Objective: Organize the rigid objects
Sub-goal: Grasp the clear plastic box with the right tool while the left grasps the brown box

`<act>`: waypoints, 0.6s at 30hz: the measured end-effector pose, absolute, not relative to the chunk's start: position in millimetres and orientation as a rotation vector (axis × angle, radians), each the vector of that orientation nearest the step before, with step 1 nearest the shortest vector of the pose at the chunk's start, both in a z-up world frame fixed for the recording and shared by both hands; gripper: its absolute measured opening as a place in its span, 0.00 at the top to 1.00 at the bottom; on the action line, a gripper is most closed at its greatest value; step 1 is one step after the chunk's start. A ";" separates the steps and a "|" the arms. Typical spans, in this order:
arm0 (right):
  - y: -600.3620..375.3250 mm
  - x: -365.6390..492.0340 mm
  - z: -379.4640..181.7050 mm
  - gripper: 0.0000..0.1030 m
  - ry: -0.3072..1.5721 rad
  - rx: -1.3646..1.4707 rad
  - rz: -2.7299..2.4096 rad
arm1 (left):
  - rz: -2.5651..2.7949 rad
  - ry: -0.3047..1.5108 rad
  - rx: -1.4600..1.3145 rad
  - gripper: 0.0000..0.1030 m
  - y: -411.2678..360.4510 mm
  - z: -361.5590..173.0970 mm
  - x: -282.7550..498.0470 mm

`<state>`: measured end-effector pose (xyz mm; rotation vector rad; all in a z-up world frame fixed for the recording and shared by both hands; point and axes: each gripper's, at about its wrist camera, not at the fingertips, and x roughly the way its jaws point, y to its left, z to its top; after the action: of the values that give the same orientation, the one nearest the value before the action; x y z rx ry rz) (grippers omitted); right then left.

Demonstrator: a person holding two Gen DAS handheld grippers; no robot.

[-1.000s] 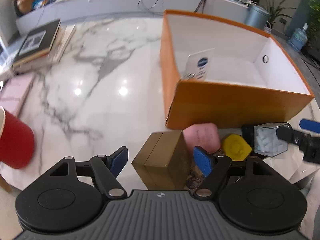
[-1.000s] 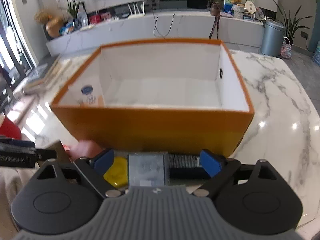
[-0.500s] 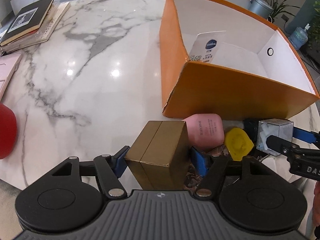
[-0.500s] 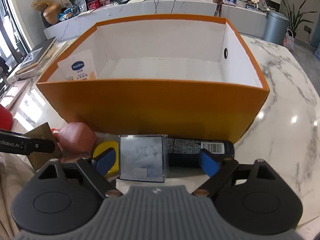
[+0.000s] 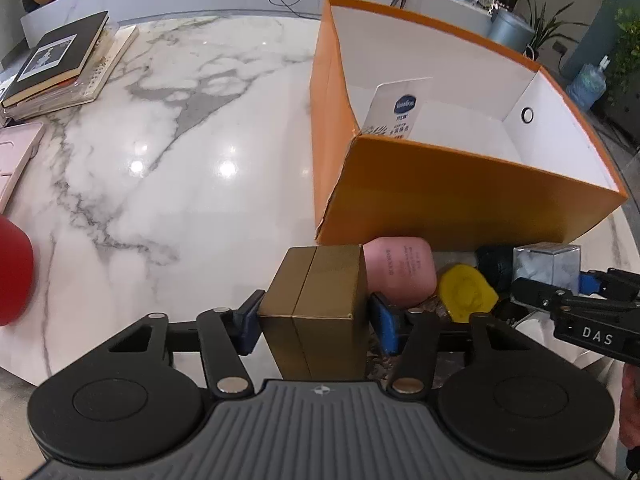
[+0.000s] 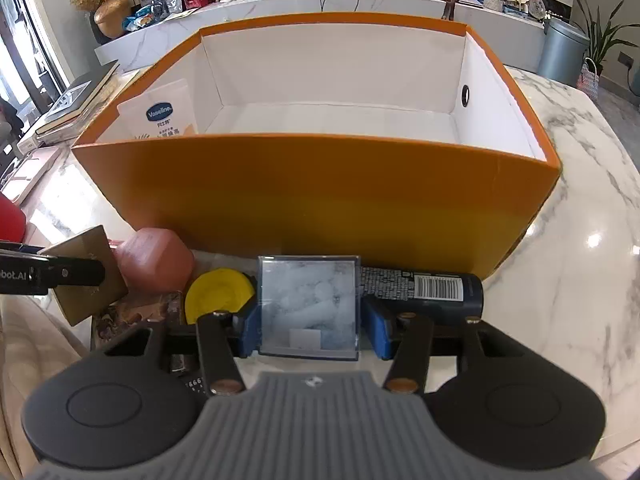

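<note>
My left gripper (image 5: pixel 316 322) is closing its jaws on a gold box (image 5: pixel 320 292), and both blue pads touch its sides. In the right wrist view my right gripper (image 6: pixel 312 332) is closing on a clear plastic box (image 6: pixel 308 304) with white contents, pads against both sides. Between the two boxes lie a pink case (image 5: pixel 400 276) and a yellow round piece (image 5: pixel 466 292). A dark bottle (image 6: pixel 424 290) with a barcode lies behind the clear box. Just beyond stands the open orange box (image 6: pixel 312 200), holding one white pouch (image 6: pixel 160 116) in its left corner.
The marble table (image 5: pixel 180 160) stretches left of the orange box. A stack of books (image 5: pixel 60 64) and a pink tray (image 5: pixel 16 152) lie at the far left, with a red cup (image 5: pixel 12 272) at the left edge.
Both pairs of jaws have closed in from wide open until the pads meet the gold box and the clear box. The right gripper has come down slightly over the clear box.
</note>
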<state>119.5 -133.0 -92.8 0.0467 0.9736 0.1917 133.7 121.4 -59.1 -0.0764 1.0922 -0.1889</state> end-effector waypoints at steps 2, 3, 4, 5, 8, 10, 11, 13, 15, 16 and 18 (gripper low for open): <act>-133.8 119.6 -92.9 0.49 0.974 0.052 0.191 | -0.191 1.082 -0.080 0.42 121.5 -58.0 132.3; -133.6 119.6 -92.9 0.49 0.974 0.051 0.191 | -0.190 1.075 -0.079 0.44 121.5 -57.2 131.6; -133.1 119.5 -93.0 0.49 0.973 0.049 0.191 | -0.188 1.071 -0.083 0.45 121.8 -56.7 131.3; -133.1 119.7 -93.1 0.48 0.973 0.049 0.191 | -0.188 1.070 -0.087 0.46 122.1 -56.6 131.3; -133.6 120.2 -93.3 0.46 0.969 0.056 0.187 | -0.187 1.067 -0.091 0.46 122.1 -56.3 131.1; -131.2 119.7 -92.7 0.42 0.962 0.040 0.190 | -0.190 1.067 -0.074 0.46 119.9 -56.1 131.2; -130.1 120.0 -92.6 0.39 0.960 0.035 0.187 | -0.190 1.069 -0.066 0.46 119.0 -56.1 131.5; -128.9 120.4 -92.5 0.37 0.957 0.035 0.181 | -0.187 1.078 -0.065 0.45 118.7 -56.8 132.9; -127.7 120.6 -93.1 0.33 0.958 0.037 0.185 | -0.189 1.107 -0.049 0.44 116.3 -60.4 135.2; -127.0 120.6 -93.5 0.31 0.959 0.036 0.185 | -0.188 1.109 -0.045 0.44 115.8 -61.1 135.0; -126.6 120.9 -94.2 0.29 0.958 0.034 0.182 | -0.186 1.107 -0.039 0.44 115.4 -61.0 134.5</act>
<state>120.9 -126.6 -94.2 0.0342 0.9584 0.1815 134.5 115.4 -61.0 -0.0391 1.1069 -0.1862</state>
